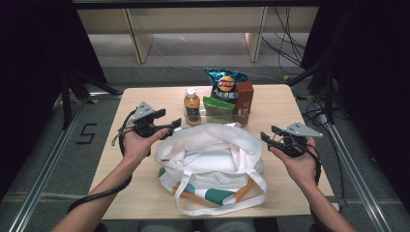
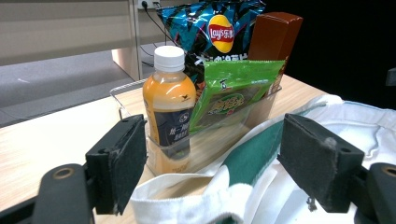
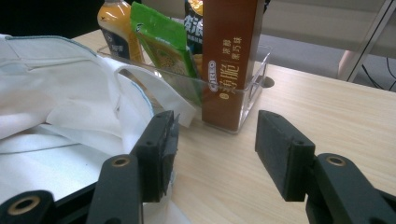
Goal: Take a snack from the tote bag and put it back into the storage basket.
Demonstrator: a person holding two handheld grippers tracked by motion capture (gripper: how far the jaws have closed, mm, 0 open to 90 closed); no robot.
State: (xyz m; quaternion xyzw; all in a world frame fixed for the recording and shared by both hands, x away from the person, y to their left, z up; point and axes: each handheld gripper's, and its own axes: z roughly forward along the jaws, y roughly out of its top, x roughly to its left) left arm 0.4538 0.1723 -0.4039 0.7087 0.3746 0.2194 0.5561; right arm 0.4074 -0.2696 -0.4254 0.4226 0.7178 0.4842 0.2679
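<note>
A light wooden table point(image 1: 290, 104) is being lit evenly from above, its grain showing pale against a grey floor point(image 1: 159, 53). Beyond the table's far edge, pale wooden furniture legs point(image 1: 137, 41) are being seen standing on that floor, and black cables point(image 1: 285, 43) are being trailed across it at the far right. Dark curtains point(image 1: 34, 43) are being hung along both sides, leaving those parts of the room in shadow. Metal rails point(image 1: 46, 166) are being run along the floor on either side of the table, and a black figure marking point(image 1: 85, 134) is being shown on the floor beside the left rail.
</note>
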